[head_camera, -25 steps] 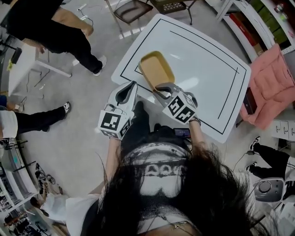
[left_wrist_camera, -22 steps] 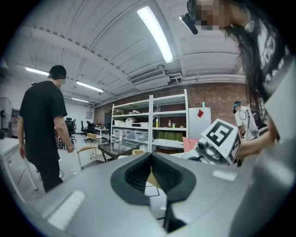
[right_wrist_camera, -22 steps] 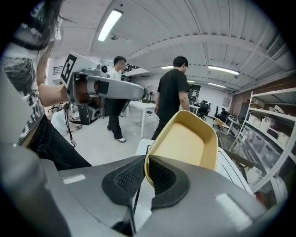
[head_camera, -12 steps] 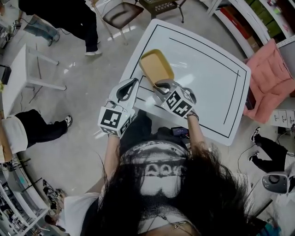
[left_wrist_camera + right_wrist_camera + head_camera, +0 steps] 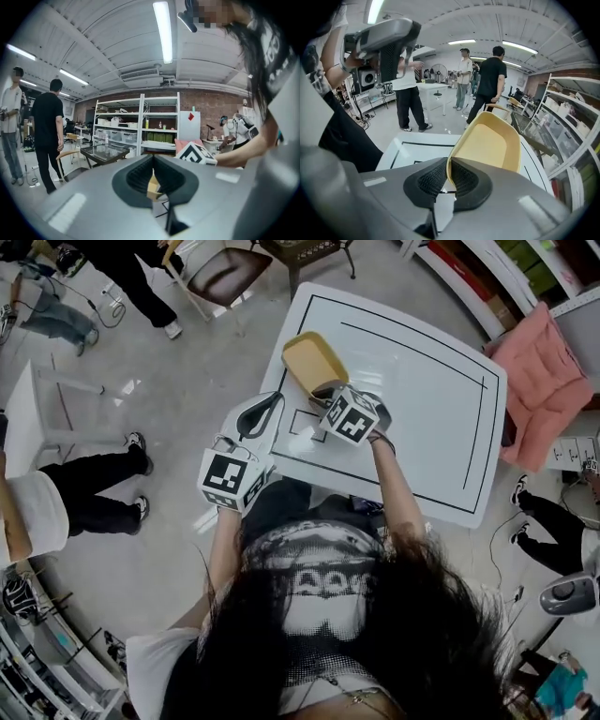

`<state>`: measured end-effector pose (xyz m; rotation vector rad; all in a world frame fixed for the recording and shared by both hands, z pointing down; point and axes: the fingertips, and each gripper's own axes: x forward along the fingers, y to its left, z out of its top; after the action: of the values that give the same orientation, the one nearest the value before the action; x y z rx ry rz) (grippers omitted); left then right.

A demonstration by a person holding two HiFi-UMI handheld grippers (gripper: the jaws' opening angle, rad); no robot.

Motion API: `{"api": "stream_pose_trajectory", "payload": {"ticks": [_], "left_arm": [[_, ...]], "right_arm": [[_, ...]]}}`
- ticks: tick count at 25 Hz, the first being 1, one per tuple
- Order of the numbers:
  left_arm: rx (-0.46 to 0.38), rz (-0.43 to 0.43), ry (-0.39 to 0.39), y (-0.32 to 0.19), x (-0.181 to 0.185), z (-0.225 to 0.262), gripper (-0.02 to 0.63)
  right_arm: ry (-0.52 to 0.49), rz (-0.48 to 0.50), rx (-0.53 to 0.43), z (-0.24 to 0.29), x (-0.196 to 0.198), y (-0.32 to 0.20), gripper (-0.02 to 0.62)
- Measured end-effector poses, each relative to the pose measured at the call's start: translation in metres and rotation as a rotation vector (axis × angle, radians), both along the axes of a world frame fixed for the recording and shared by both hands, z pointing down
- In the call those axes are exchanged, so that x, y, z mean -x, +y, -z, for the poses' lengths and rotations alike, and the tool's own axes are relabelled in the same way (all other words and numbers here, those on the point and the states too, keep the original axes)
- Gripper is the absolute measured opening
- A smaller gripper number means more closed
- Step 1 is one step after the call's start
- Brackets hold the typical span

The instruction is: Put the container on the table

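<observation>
The gray floor (image 5: 159, 521) fills most of the head view. The big white table (image 5: 431, 409) with black lines on it sits at 12 to 2 o'clock from me. A pink cushion (image 5: 548, 371) lies just past the table's far end, at 2 o'clock. A brown chair (image 5: 225, 273) stands on the floor at 11 o'clock, past the table's corner. Two people stand beyond the table in the right gripper view.

The yellow container (image 5: 314, 360) is over the left part of the table, near the edge. It is a long tub with round corners. In the right gripper view the container (image 5: 487, 145) tips up, with its far end higher than the end by the jaws. I cannot tell if its bottom touches the table (image 5: 417, 145).

The right gripper (image 5: 328, 392) is over the table, at 5 o'clock from the container. Its jaws are clamped on the near rim of the container, one jaw inside the tub and one outside. The right gripper view (image 5: 447, 176) shows the thin yellow rim pinched between the two black pads.

The left gripper (image 5: 274, 401) is at 8 o'clock from the right one, by the table's near edge, with its cube out over the floor. Its jaws (image 5: 153, 159) are pressed together at the tips and hold nothing. A bit of yellow shows through the small gap lower down, but it is farther away.
</observation>
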<state>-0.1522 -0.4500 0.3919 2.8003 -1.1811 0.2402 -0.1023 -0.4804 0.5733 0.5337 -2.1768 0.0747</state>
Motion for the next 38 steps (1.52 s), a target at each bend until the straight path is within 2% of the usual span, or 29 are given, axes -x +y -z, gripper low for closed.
{"api": "stream_pose_trajectory", "payload": {"ticks": [13, 19, 22, 25, 29, 38], "left_arm": [[0.030, -0.062, 0.008, -0.037, 0.022, -0.011, 0.000], [0.034, -0.071, 0.017, -0.044, 0.030, -0.014, 0.000], [0.042, -0.075, 0.019, -0.045, 0.035, -0.017, 0.000], [0.046, -0.083, 0.022, -0.045, 0.037, -0.020, 0.000], [0.045, -0.096, 0.022, -0.044, 0.038, -0.022, 0.000], [0.061, -0.127, 0.025, -0.046, 0.039, -0.027, 0.000]], "right_arm": [[0.125, -0.037, 0.068, -0.052, 0.019, -0.062, 0.028], [0.178, -0.049, 0.028, -0.057, 0.021, -0.070, 0.032], [0.138, -0.098, 0.030, -0.060, 0.022, -0.071, 0.046], [0.102, -0.128, 0.034, -0.056, 0.022, -0.069, 0.092], [0.054, -0.174, -0.016, -0.036, 0.020, -0.067, 0.092], [-0.185, -0.387, -0.117, 0.034, 0.006, -0.048, 0.074]]}}
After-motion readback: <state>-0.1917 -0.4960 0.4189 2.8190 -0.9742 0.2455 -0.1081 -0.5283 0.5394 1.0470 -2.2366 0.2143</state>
